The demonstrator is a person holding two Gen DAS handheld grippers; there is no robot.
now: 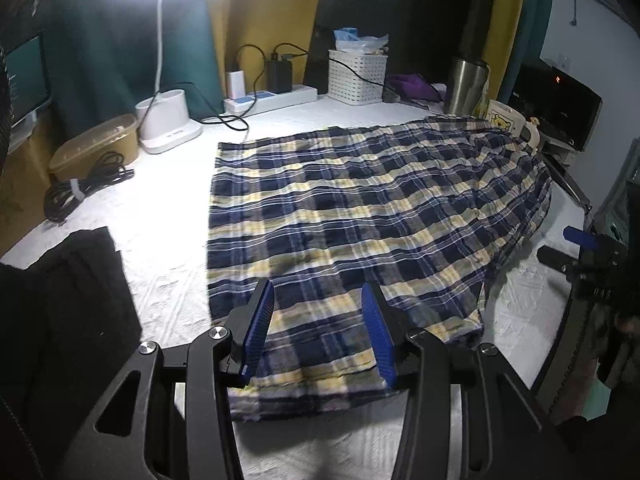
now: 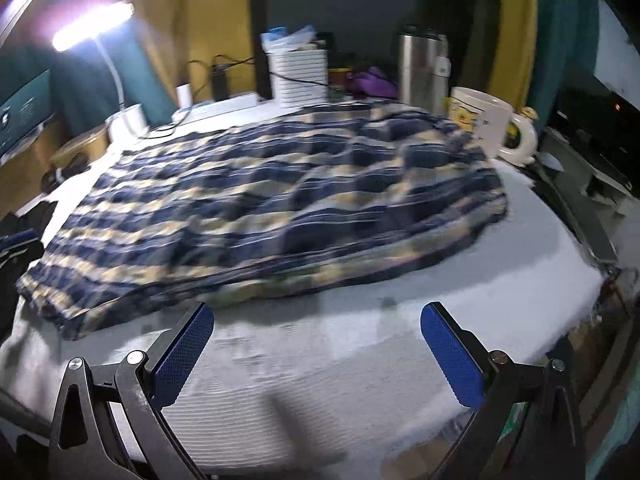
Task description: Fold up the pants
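Observation:
The plaid pants (image 1: pixel 360 200) in navy, yellow and white lie spread flat on the white table cover (image 1: pixel 168 216), folded lengthwise, with the hem end nearest me. My left gripper (image 1: pixel 318 286) hovers over that near end. It is open, its blue pads (image 1: pixel 260 332) are apart, and the cloth lies loose below them. In the right wrist view the pants (image 2: pixel 260 200) look blurred. My right gripper (image 2: pixel 318 308) stands open over bare table cover (image 2: pixel 320 360) just short of the pants' near long edge, with nothing between its fingers.
Along the back stand a cartoon mug (image 2: pixel 484 120), a steel flask (image 2: pixel 422 68), a white basket (image 1: pixel 356 76), a power strip (image 1: pixel 272 98) and a lamp base (image 1: pixel 168 128). A cable coil (image 1: pixel 80 192) and black cloth (image 1: pixel 80 280) lie left. The table edge (image 2: pixel 600 276) drops off right.

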